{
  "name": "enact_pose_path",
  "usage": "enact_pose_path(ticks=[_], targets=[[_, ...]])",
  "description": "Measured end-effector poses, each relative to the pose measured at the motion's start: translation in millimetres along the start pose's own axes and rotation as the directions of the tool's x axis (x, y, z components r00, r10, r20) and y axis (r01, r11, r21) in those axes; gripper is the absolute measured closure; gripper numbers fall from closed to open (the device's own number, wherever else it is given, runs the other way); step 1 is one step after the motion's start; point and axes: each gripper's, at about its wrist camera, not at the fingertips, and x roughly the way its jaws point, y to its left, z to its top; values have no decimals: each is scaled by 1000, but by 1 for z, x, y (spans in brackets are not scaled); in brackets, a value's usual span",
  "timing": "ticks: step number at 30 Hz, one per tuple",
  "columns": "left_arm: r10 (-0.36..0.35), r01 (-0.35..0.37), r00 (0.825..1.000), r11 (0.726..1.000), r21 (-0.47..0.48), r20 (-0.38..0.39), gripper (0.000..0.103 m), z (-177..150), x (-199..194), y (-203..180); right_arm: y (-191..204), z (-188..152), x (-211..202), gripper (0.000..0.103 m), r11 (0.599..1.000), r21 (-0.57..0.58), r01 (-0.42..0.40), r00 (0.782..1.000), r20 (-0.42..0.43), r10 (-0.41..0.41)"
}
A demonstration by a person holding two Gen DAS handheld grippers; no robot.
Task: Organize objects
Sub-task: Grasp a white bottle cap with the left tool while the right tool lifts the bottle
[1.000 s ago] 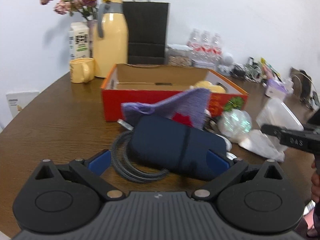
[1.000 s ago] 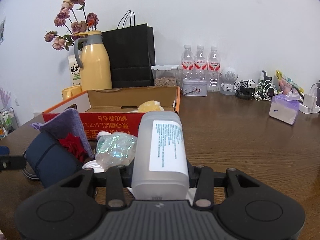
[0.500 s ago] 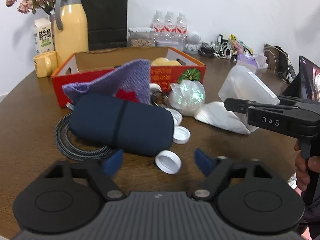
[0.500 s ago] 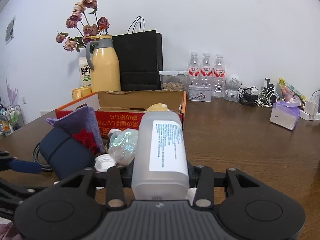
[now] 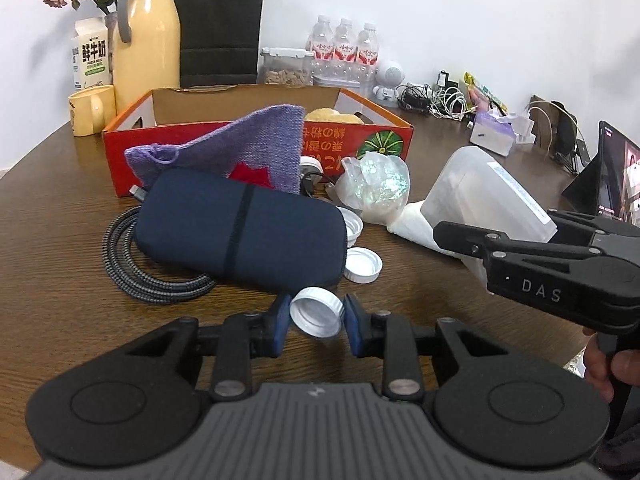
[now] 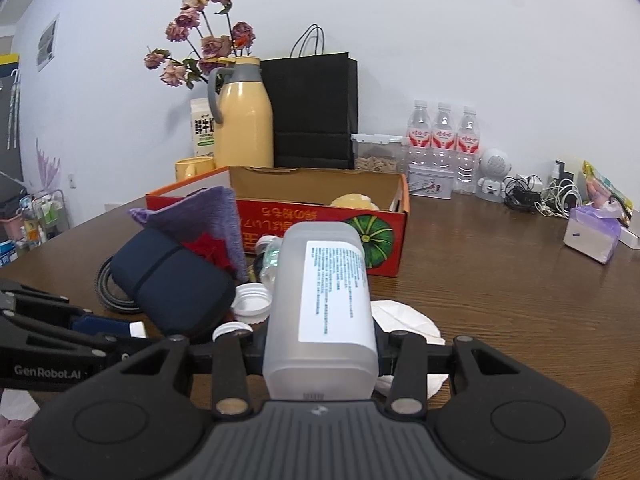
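Your left gripper [image 5: 314, 322], jaws just closing, pinches the white cap [image 5: 316, 317] low over the table [image 5: 60, 220], while your right gripper [image 6: 320, 354] (clamped) holds the frosted bottle [image 6: 320, 304], neck pointing away toward the red box [image 6: 320, 212].
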Motion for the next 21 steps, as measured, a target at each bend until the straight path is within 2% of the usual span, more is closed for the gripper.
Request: enact_pose_path(ticks=[5, 12, 17, 21], targets=[[10, -9, 999, 1000, -12, 46, 74, 2, -12, 8, 7, 3, -1, 63, 1000, -18, -6, 1000, 1, 6], [32, -32, 990, 999, -5, 139, 74, 23, -25, 18, 14, 16, 1, 63, 999, -42, -9, 1000, 24, 10], [58, -57, 973, 998, -15, 225, 74, 49, -30, 27, 20, 36, 7, 63, 998, -67, -7, 997, 72, 11], [81, -76, 952, 997, -27, 294, 74, 78, -27, 35, 23, 59, 19, 63, 997, -83, 2, 993, 119, 8]])
